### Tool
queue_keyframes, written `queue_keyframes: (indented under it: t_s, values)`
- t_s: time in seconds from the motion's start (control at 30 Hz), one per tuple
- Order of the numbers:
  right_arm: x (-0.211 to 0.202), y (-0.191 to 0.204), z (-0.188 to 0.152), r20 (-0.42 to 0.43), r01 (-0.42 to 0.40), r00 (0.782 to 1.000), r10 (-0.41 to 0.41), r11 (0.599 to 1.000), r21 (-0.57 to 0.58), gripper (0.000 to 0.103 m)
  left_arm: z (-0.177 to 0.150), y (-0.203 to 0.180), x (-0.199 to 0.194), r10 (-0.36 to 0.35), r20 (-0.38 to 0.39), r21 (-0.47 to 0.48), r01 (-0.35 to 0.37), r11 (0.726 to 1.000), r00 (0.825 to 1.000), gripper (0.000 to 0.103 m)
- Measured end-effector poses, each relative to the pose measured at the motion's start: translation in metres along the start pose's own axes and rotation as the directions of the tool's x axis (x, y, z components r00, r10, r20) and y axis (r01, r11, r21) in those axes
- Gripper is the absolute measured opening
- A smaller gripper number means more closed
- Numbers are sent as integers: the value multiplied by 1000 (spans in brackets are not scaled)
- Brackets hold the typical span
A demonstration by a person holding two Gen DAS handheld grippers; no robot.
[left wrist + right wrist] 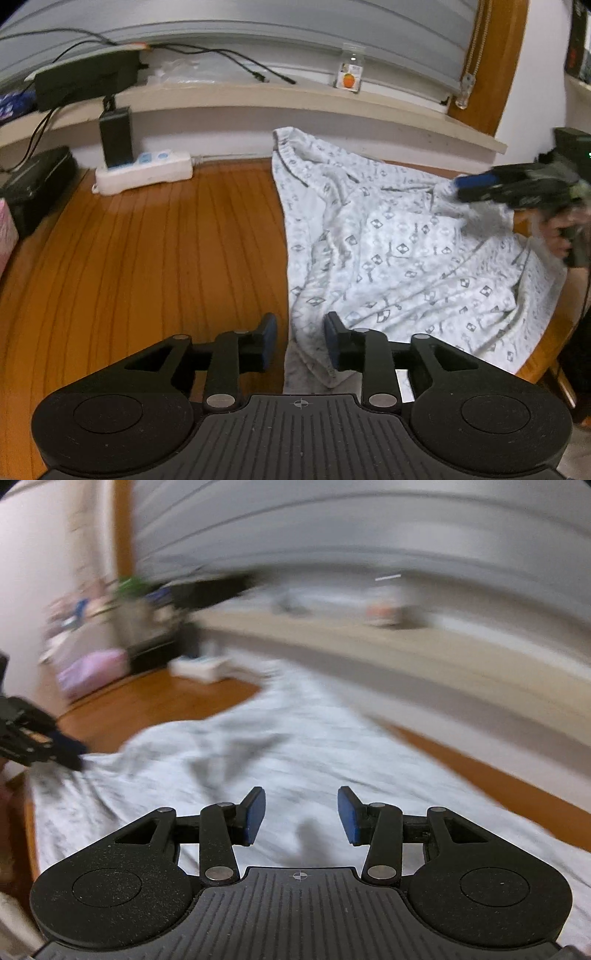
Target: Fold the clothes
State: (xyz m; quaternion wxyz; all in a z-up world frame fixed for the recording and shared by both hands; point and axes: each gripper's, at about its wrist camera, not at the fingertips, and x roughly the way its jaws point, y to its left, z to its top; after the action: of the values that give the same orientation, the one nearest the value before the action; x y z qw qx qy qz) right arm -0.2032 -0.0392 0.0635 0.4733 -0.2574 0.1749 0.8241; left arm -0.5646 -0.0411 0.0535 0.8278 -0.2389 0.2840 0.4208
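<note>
A white garment [388, 240] with a grey diamond print lies rumpled on the right half of a wooden table [166, 258]. My left gripper [301, 343] is open at the garment's near left edge. That edge lies between and under the pads, which do not press on it. The right gripper [465, 188] shows blurred over the garment's far right part, held by a hand [557, 236]. In the right wrist view the right gripper [301, 816] is open above the garment [295, 738] with nothing between its pads. The left gripper [66, 753] shows at that view's left edge.
At the back left stand a white power strip [144, 171] with a black adapter [116, 136] and a black box [33, 188]. On the ledge [258, 96] behind are cables and a small jar [351, 72]. The table's left half is bare wood.
</note>
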Motion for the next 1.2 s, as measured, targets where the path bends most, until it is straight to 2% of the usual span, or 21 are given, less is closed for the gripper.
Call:
queue_keyframes:
  t_s: [0.07,0.13,0.3,0.4,0.5,0.53,0.57,0.6,0.67,0.7,0.77,0.8,0.9,0.97,1.07,1.2]
  values:
    - [28,9,13,-29,-51,998,50,998,-28,44,-1,0,1,-1,-12,-15,1,1000,1000,34]
    - [48,10,30,-32,-54,998,52,996,-74,44,-4,-1,1,11,-20,-32,-12,999,1000,34]
    - [104,-12,78,-41,-54,998,51,996,-73,44,-11,-6,-5,61,-23,-86,-63,994,998,34]
    - [140,-21,91,-102,-119,988,116,993,-20,44,-13,-10,-8,93,-22,-116,-95,989,995,35]
    - [161,-11,91,-151,-131,981,120,989,-66,44,-15,-14,-11,115,-23,-135,-117,984,993,35]
    - [161,-8,91,-150,-130,982,115,987,-94,36,-15,-14,-12,117,-23,-136,-119,983,993,35]
    - [162,-5,91,-149,-129,983,111,984,-121,18,-16,-15,-12,118,-23,-135,-120,984,993,35]
    - [161,-4,92,-143,-131,983,113,983,-129,14,-17,-15,-13,117,-23,-134,-119,984,993,35]
    - [152,-8,97,-45,-112,993,108,988,-102,12,-18,-14,-13,115,-22,-129,-117,985,993,36]
    - [143,-9,100,32,-89,995,92,992,-86,12,-18,-14,-14,115,-24,-122,-117,986,993,36]
    - [130,-11,108,143,-35,989,38,999,-21,12,-19,-13,-16,111,-27,-111,-114,987,993,36]
    - [130,-11,111,146,-28,989,28,1000,-2,13,-20,-12,-17,103,-29,-110,-105,988,994,36]
    - [135,-3,109,74,-24,997,28,999,-46,22,-23,-11,-19,89,-31,-88,-91,992,996,38]
    - [123,-1,103,77,-17,997,21,998,-58,46,-25,-10,-21,75,-23,-77,-77,994,997,38]
    - [85,-3,90,54,-16,998,20,996,-82,47,-27,-7,-22,44,0,-76,-44,996,999,38]
    - [16,-11,62,6,43,999,-43,988,-151,46,-26,-7,-20,17,19,-55,-16,998,1000,38]
